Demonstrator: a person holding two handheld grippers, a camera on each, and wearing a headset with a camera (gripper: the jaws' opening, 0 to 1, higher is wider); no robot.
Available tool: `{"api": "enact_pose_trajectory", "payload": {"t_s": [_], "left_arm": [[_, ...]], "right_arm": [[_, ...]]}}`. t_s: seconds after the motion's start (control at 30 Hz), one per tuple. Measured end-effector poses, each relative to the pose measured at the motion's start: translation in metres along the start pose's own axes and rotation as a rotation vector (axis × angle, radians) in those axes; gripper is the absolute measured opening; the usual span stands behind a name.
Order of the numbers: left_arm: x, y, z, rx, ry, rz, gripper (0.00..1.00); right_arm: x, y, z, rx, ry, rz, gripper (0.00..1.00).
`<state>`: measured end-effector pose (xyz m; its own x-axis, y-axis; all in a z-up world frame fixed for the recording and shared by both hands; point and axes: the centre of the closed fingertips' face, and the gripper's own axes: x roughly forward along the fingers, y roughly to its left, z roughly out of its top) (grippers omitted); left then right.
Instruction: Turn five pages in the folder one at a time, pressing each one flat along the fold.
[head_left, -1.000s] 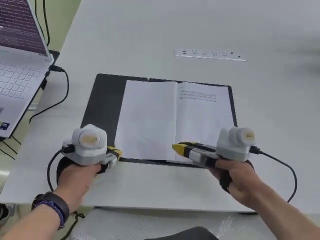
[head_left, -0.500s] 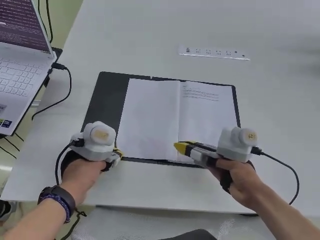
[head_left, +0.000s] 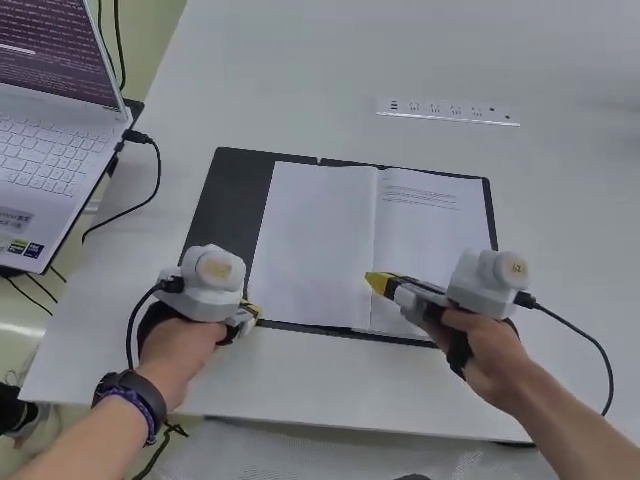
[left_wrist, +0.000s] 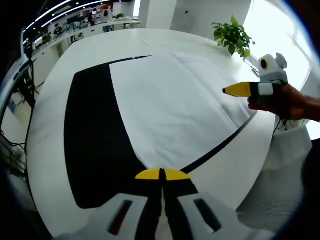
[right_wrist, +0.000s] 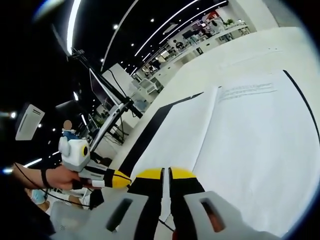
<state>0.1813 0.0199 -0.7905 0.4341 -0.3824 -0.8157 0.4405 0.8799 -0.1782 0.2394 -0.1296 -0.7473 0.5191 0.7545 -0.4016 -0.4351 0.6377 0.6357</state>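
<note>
Folder (head_left: 232, 205) lies open, flat on the table (head_left: 300, 80). Right gripper (head_left: 378, 284), jaws pressed together on nothing, hovers by its fold's near end. Left gripper (head_left: 247, 316), likewise closed, is at its near-left edge. Best: press lightly, slide steadily along the fold.

The flat black folder (head_left: 232, 215) holds white paper pages (head_left: 315, 245), with lines of dark print (head_left: 425, 197) atop the right one. The white table (head_left: 300, 80) under the folder is unpatterned. Left of the folder, a silver laptop (head_left: 40, 150) has white keys and a black cable (head_left: 159, 175). At the folder's near edge, the left gripper (head_left: 248, 315) and right gripper (head_left: 378, 283) are pale grey with yellow tips.
</note>
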Motion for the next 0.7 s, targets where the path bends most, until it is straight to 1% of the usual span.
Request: {"api": "enact_pose_trajectory", "payload": {"t_s": [0.13, 0.2, 0.23, 0.3, 0.4, 0.47, 0.53, 0.57, 0.63, 0.7], "left_arm": [[0.0, 0.001, 0.0, 0.007, 0.002, 0.008, 0.0], [0.001, 0.002, 0.0, 0.001, -0.001, 0.009, 0.0], [0.001, 0.002, 0.0, -0.001, -0.002, 0.009, 0.0], [0.001, 0.002, 0.0, 0.003, -0.003, 0.009, 0.0], [0.001, 0.002, 0.0, 0.003, -0.001, 0.007, 0.0], [0.002, 0.003, 0.0, -0.009, 0.0, 0.007, 0.0], [0.002, 0.003, 0.0, -0.015, -0.001, 0.011, 0.0], [0.002, 0.003, 0.0, -0.014, -0.002, 0.014, 0.0], [0.002, 0.003, 0.0, -0.01, -0.004, 0.017, 0.0], [0.003, 0.003, 0.0, -0.014, -0.006, 0.013, 0.0]], "right_arm": [[0.009, -0.003, 0.009, -0.003, -0.004, 0.0, 0.0], [0.013, -0.007, 0.015, 0.032, -0.039, -0.008, 0.0], [0.015, -0.009, 0.016, 0.045, -0.044, -0.009, 0.0], [0.02, -0.015, 0.016, 0.05, -0.043, -0.015, 0.0], [0.025, -0.017, 0.018, 0.056, -0.041, -0.023, 0.0], [0.029, -0.021, 0.021, 0.066, -0.051, -0.029, 0.0], [0.032, -0.027, 0.024, 0.114, -0.082, -0.047, 0.0], [0.034, -0.031, 0.023, 0.129, -0.087, -0.054, 0.0], [0.039, -0.04, 0.02, 0.148, -0.084, -0.07, 0.0], [0.04, -0.04, 0.019, 0.151, -0.087, -0.072, 0.0]]}}
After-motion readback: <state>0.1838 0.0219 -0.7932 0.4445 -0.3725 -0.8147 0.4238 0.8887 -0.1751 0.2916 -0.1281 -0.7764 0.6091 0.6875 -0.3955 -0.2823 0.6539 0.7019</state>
